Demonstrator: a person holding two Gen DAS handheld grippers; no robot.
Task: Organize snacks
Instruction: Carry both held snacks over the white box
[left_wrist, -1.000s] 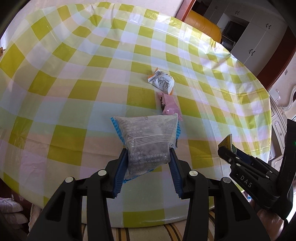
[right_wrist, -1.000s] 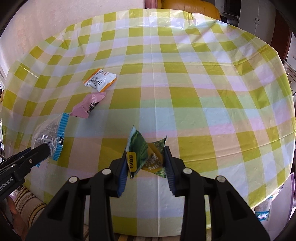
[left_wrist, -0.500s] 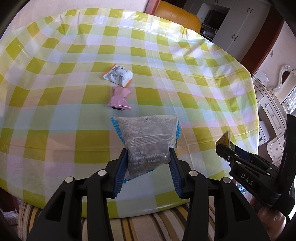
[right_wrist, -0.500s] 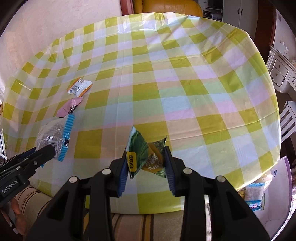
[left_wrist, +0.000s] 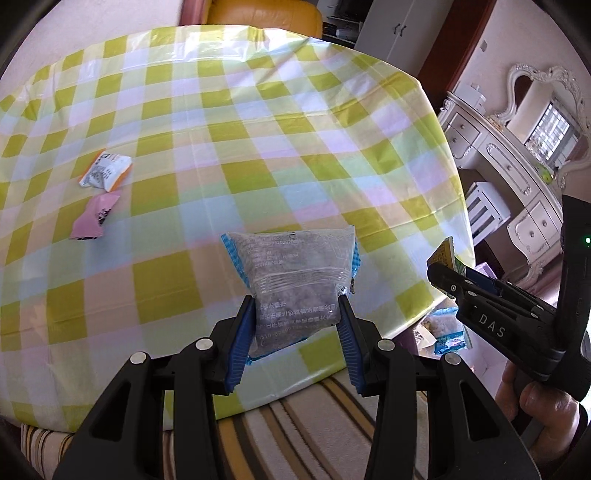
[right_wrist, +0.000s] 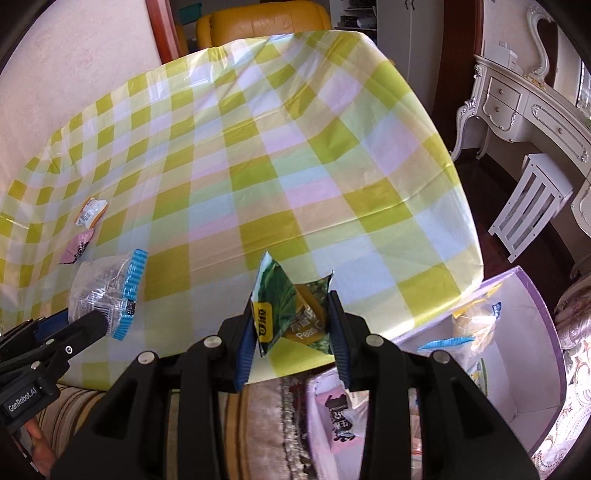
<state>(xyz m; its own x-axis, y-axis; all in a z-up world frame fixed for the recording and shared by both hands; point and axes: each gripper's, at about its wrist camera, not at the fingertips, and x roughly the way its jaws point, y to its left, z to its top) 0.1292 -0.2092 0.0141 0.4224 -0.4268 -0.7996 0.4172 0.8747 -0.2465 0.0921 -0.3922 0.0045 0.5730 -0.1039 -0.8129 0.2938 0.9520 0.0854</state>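
The left gripper (left_wrist: 297, 328) is clamped on one clear pack (left_wrist: 295, 280) with blue crimped ends, held above the near edge of the checked table (left_wrist: 258, 147). The right gripper (right_wrist: 291, 332) pinches one green pea packet (right_wrist: 288, 314), also over the table's near edge. Two snacks lie on the cloth, far to the left of both grippers: one white-orange packet (left_wrist: 105, 171) and, just nearer, one pink packet (left_wrist: 92, 219). Below and right of the right gripper sits one lilac box (right_wrist: 532, 295) holding several packets, too jumbled to count.
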